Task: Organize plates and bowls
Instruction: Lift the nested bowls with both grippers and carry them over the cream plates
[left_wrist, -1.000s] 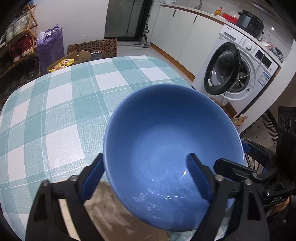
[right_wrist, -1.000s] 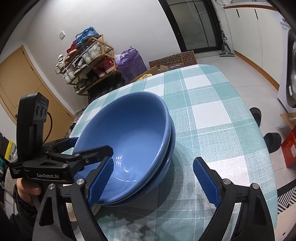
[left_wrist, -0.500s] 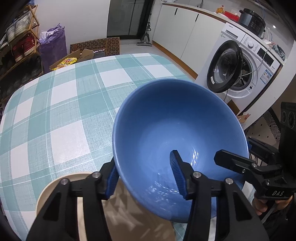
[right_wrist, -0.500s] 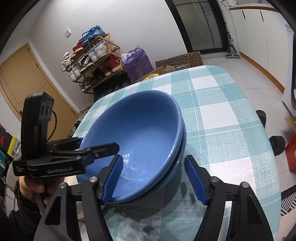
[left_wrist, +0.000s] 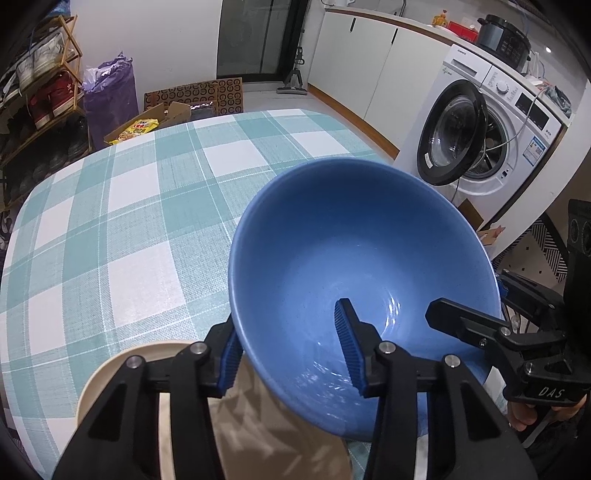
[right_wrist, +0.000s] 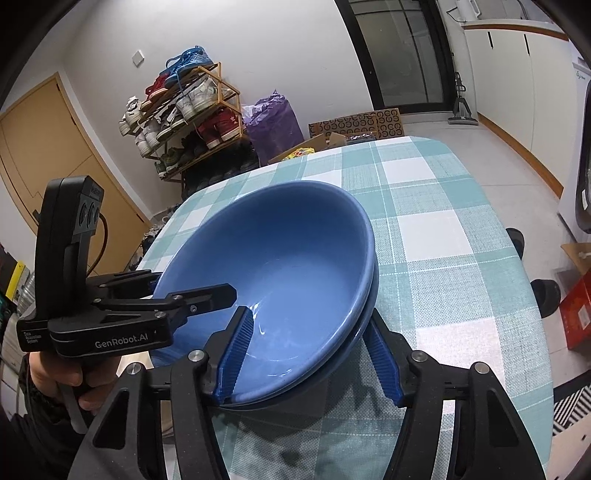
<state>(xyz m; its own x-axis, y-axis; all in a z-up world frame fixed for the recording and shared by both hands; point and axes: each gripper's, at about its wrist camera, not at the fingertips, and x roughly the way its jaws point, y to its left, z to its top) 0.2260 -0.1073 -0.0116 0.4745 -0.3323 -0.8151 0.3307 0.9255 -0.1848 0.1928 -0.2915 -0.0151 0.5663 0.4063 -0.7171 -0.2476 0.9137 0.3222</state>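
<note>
Two blue bowls (right_wrist: 280, 280), nested, glossy inside, tilted; the lower one shows only as a second rim under the top one in the right wrist view. They sit over the table (left_wrist: 110, 206) with its teal-and-white check cloth; contact with the cloth can't be confirmed. A beige plate (left_wrist: 110, 373) lies on the table just beside and partly under the bowls, at the near edge.

Left gripper (left_wrist: 288, 350): narrow, clamped on the bowls' rim, one pad inside the bowl, the other outside against the wall. Right gripper (right_wrist: 310, 354): also clamped on the stack's rim from the opposite side, one pad inside the top bowl, the other outside under both rims. Each gripper shows in the other's view.

Room: washer (left_wrist: 491, 129) with its door open on the right, white cabinets (left_wrist: 369, 66) behind it, shoe rack (right_wrist: 184, 118) and purple bag (right_wrist: 273, 122) by the far wall, cardboard boxes (left_wrist: 162, 118) on the floor past the table.
</note>
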